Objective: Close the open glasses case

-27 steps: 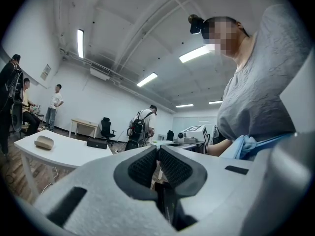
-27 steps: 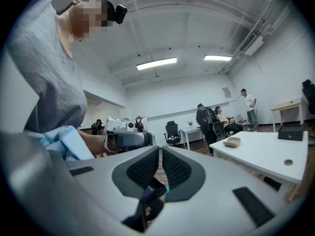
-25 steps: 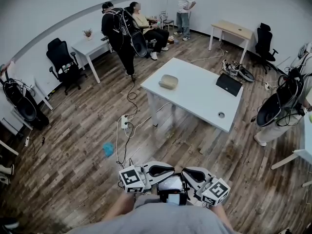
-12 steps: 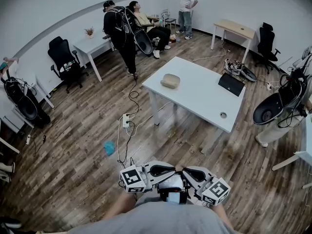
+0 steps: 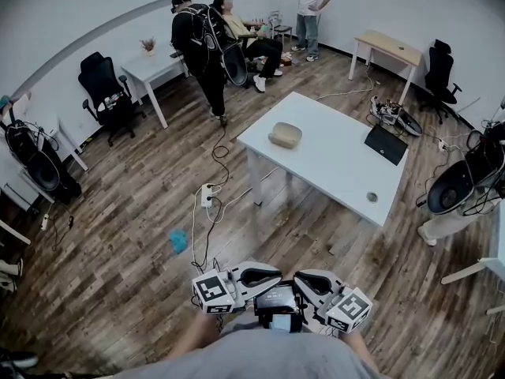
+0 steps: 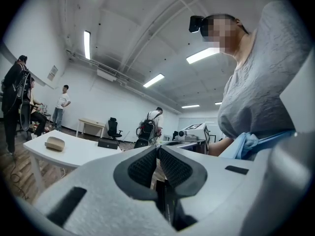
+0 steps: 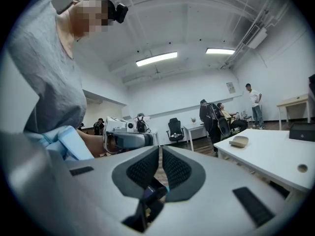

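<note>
1. Left tongs [image 5: 267,276]: held level, close against the operator's torso at the bottom edge of the head view. The jaws are clenched with nothing between them (the left gripper view shows only a hairline slit between the ribbed pads [image 6: 142,167]).

2. Right tongs [image 5: 314,281]: just beside the left pair, tips facing it, also level. The jaws are clenched and empty, as the right gripper view shows.

3. Glasses case [image 5: 285,135]: a tan, rounded shell lying on the white worktop [image 5: 331,172], near its left edge in the head view. It is well apart from both tongs. Whether the lid is up or down cannot be told at this range.

4. Other items on the worktop: a black flat item [image 5: 387,144] towards the right side, and a small round item [image 5: 372,197] close to the nearer right edge. Both lie well apart from the case.

5. Wooden floor [image 5: 118,235]: a white power strip [image 5: 208,195] with trailing cables lies near the worktop's leg. A blue object [image 5: 176,241] lies between the strip and the tongs.

6. Far wall: a standing person [image 5: 193,50] carrying a backpack-like rig, a seated person [image 5: 245,42] just beside, and another standing person [image 5: 310,10] in a white shirt.
</note>
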### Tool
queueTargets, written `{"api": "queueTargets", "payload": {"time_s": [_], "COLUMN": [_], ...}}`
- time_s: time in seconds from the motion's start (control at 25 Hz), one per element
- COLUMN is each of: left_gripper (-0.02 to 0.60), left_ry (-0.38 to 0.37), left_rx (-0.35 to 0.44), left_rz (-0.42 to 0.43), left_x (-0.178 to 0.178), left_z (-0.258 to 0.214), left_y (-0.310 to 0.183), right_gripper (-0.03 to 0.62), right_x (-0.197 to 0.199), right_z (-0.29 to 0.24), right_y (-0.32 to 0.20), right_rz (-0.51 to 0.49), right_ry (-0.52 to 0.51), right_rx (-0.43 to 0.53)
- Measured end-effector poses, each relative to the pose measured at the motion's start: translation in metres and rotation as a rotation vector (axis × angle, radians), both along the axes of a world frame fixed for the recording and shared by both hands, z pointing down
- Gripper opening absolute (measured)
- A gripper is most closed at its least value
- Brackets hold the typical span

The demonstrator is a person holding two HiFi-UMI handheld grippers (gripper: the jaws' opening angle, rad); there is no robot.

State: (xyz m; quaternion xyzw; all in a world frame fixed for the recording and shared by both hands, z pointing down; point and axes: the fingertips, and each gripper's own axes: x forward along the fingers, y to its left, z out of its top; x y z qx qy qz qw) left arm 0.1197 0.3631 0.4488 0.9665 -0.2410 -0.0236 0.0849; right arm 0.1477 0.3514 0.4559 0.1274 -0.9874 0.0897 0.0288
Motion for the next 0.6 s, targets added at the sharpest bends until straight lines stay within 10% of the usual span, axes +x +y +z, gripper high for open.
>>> {"api": "queueTargets", "payload": {"time_s": [0.6], "left_gripper": [0.034], "left_ry": [-0.008], "left_rx": [0.046], "left_rz": [0.009], "left_x": [-0.106], "left_z": [-0.015], "left_y": [-0.103], "right_gripper": [0.040], "right_x": [-0.113], "right_z": [-0.013], "right_y": [-0.093], "right_rz": [-0.005], "right_ry": [0.012], "right_rx": [0.035]}}
